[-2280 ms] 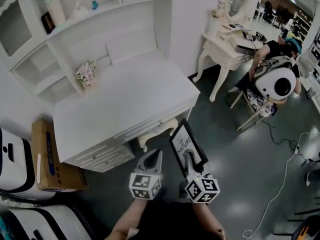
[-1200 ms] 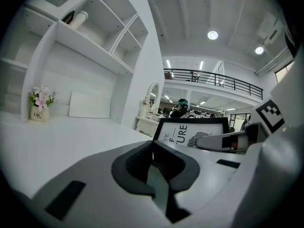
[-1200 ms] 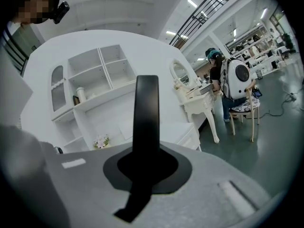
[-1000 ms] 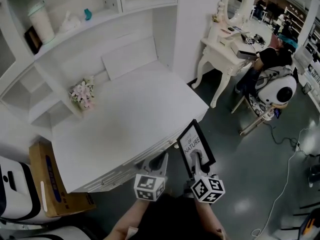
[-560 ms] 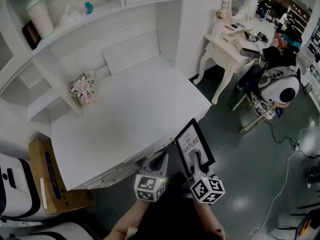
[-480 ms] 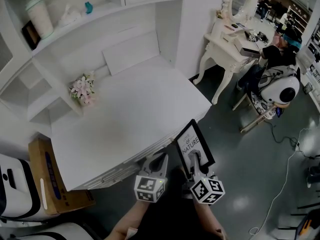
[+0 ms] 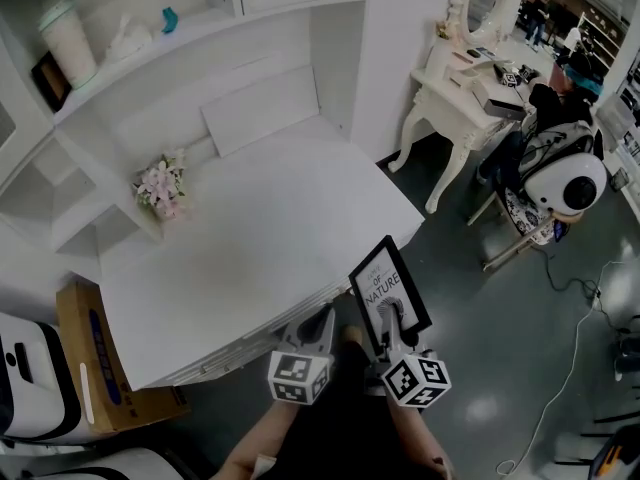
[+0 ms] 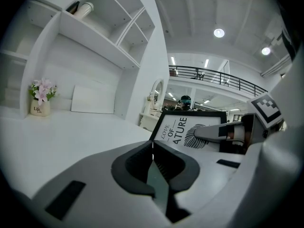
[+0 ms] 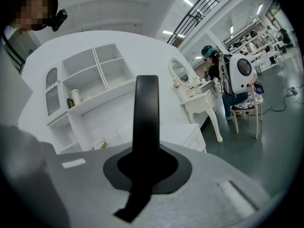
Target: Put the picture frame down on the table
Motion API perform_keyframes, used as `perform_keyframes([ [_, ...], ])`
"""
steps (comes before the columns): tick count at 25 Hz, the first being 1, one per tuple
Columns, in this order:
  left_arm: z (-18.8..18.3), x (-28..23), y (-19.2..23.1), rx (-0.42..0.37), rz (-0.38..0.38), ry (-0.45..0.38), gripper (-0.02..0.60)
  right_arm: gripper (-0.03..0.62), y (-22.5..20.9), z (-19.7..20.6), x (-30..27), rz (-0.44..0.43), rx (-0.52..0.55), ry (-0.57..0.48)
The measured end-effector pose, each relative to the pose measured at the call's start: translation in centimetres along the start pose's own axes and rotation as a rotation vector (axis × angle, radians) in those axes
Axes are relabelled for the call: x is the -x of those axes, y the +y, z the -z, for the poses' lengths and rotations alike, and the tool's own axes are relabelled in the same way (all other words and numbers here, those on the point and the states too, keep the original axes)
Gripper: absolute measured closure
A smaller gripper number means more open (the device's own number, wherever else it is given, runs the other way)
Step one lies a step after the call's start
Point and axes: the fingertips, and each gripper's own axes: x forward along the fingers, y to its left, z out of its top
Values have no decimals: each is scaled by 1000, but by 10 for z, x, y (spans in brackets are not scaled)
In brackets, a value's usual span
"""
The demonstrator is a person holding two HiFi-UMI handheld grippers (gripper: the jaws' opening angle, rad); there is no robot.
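Observation:
The picture frame (image 7: pixel 389 290) is black with a white print. It stands upright in the air just off the front right edge of the white table (image 7: pixel 250 238). My right gripper (image 7: pixel 391 320) is shut on the frame's lower edge. In the right gripper view the frame (image 9: pixel 146 109) shows edge-on as a black bar rising from that gripper (image 9: pixel 146 161). My left gripper (image 7: pixel 319 325) hovers beside it on the left, shut and empty. The left gripper view shows its jaws (image 8: pixel 152 149) meeting, with the frame (image 8: pixel 186 130) to their right.
A small pot of pink flowers (image 7: pixel 160 184) and a leaning white board (image 7: pixel 260 108) stand at the table's back, under white shelves (image 7: pixel 180 28). A cardboard box (image 7: pixel 95 358) lies on the floor at left. A dressing table (image 7: pixel 470 88) and a seated person (image 7: pixel 560 163) are at right.
The right gripper with the frame has edged slightly towards the table's front edge. The left gripper has stayed where it was. Both grips are unchanged.

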Motion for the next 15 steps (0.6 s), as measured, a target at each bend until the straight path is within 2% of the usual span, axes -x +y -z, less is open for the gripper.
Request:
perform_keyframes([
  [15,-31,-82,13,24,-15,-10,565,580,-36,-41,-71,-9,-13,14],
])
